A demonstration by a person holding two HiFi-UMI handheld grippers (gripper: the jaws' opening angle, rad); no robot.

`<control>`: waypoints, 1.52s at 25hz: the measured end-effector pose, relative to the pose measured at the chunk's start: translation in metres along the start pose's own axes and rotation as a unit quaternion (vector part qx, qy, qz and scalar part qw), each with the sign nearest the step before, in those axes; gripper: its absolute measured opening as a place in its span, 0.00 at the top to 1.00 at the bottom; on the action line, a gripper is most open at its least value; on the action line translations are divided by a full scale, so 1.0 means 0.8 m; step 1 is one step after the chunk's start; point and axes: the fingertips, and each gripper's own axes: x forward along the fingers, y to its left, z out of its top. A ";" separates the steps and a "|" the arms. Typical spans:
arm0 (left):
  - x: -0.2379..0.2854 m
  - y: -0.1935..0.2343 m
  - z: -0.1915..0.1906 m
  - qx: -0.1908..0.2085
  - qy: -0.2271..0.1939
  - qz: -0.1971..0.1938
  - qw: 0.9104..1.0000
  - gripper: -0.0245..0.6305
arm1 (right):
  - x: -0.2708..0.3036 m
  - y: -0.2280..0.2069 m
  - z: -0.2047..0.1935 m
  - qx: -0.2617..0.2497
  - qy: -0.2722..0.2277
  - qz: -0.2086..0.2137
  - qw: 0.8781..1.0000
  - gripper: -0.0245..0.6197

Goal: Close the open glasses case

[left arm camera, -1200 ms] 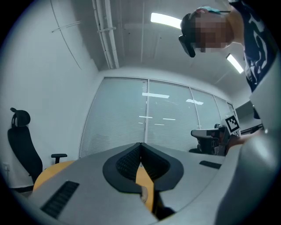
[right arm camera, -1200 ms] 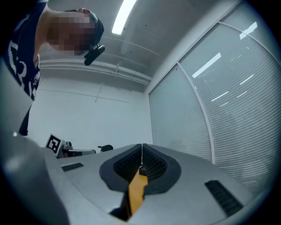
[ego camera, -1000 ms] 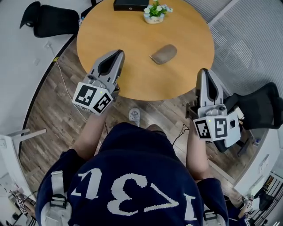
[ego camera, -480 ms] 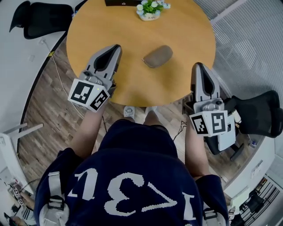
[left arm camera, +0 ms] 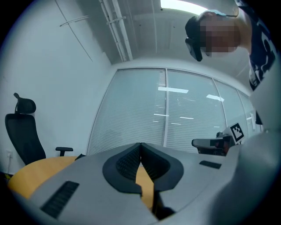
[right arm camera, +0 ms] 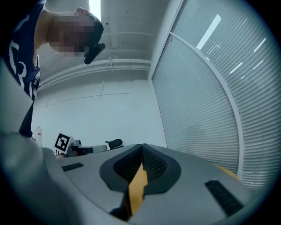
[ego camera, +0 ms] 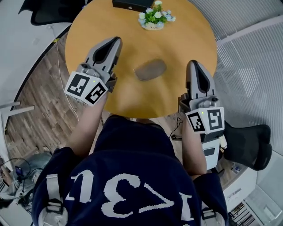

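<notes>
on round table (ego camera: 132,39), closed glasses case (ego camera: 150,69), left tongs (ego camera: 116,41) shut, right tongs (ego camera: 193,64) shut

The glasses case (ego camera: 150,69) lies near the middle of the worktop (ego camera: 132,35). Behind it, at the far side, stands a potted plant (ego camera: 154,16). A box (ego camera: 131,4) lies just left of the plant, at the far edge.

The left gripper (ego camera: 116,40) is above the left part of the worktop, left of the glasses case and apart from it. The right gripper (ego camera: 193,64) is above the right near edge, right of the glasses case and apart from it. The glasses case lies between the two grippers.

One chair (ego camera: 48,11) stands on the floor (ego camera: 40,97) beyond the far left of the worktop. A second chair (ego camera: 250,143) stands at the near right, right of the person's right arm.
</notes>
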 end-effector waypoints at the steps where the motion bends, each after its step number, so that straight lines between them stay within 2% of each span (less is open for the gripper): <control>1: 0.001 -0.003 -0.004 0.010 0.005 0.002 1.000 0.94 | 0.003 -0.005 -0.007 0.004 0.005 0.003 1.000 0.92; 4: 0.000 -0.003 -0.022 0.025 0.024 0.006 0.999 0.94 | 0.012 -0.017 -0.027 0.004 0.020 -0.001 1.000 0.92; 11: -0.002 0.019 -0.068 0.012 0.056 0.005 0.998 0.94 | 0.024 -0.027 -0.093 0.022 0.076 -0.024 0.997 0.92; 15: 0.000 0.036 -0.091 0.006 0.067 0.014 0.998 0.94 | 0.028 -0.032 -0.141 0.048 0.133 -0.040 0.989 0.92; 19: 0.003 0.055 -0.114 0.004 0.085 0.011 0.996 0.94 | 0.036 -0.033 -0.217 0.081 0.208 -0.063 0.973 0.92; 23: 0.002 0.061 -0.132 0.002 0.100 -0.001 0.995 0.94 | 0.022 -0.040 -0.284 0.095 0.259 -0.095 0.956 0.92; 26: -0.002 0.065 -0.146 -0.003 0.116 -0.015 0.993 0.94 | 0.015 -0.038 -0.329 0.135 0.293 -0.109 0.940 0.91; 27: -0.003 0.066 -0.150 -0.005 0.120 -0.018 0.993 0.94 | 0.014 -0.036 -0.342 0.161 0.300 -0.109 0.934 0.86; 28: -0.003 0.065 -0.155 -0.006 0.124 -0.021 0.992 0.94 | 0.012 -0.034 -0.353 0.191 0.303 -0.109 0.927 0.72; 29: -0.004 0.064 -0.158 -0.006 0.127 -0.024 0.992 0.94 | 0.011 -0.033 -0.360 0.219 0.302 -0.111 0.921 0.65; 31: -0.006 0.059 -0.164 -0.006 0.133 -0.028 0.991 0.94 | 0.007 -0.034 -0.369 0.258 0.298 -0.123 0.911 0.65; 35: -0.006 0.052 -0.171 -0.008 0.141 -0.038 0.989 0.94 | -0.001 -0.038 -0.389 0.295 0.306 -0.143 0.894 0.65; 38: -0.008 0.056 -0.171 -0.010 0.144 -0.042 0.989 0.94 | 0.001 -0.039 -0.402 0.333 0.307 -0.137 0.881 0.64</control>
